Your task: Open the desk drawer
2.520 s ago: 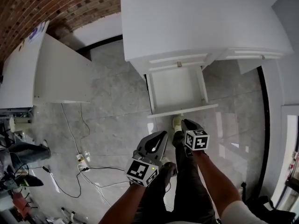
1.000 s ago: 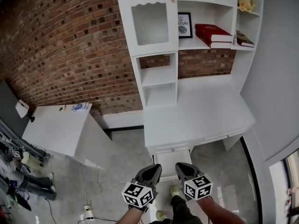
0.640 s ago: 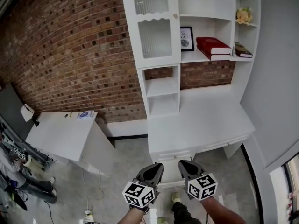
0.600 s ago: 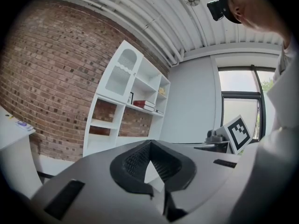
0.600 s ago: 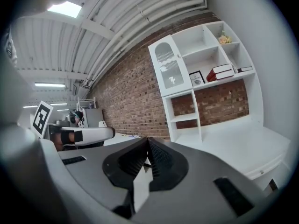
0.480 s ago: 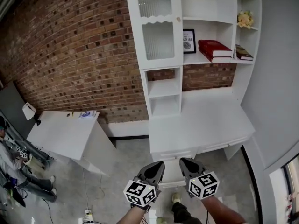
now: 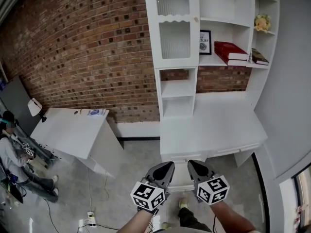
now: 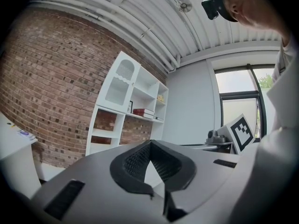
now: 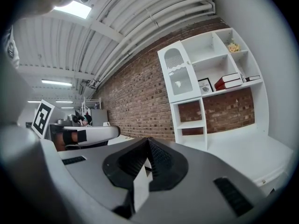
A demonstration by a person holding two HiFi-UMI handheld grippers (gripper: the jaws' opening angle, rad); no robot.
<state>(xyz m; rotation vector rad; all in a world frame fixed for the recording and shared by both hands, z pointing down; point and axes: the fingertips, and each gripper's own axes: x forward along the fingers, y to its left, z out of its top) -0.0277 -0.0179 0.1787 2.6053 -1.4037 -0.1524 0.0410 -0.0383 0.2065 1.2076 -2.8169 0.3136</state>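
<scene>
**Both claws closed, drawer out**

My left gripper (image 7: 169, 164) and right gripper (image 7: 191, 163) hang side by side, well apart from the desk (image 7: 209, 125). Each one's jaws meet at the tips with nothing between them. The drawer (image 7: 181, 182) shows pulled out beneath the desk's front edge, in the gap between my two grippers. Red books (image 7: 232, 51) lie on the hutch shelf above.
</scene>
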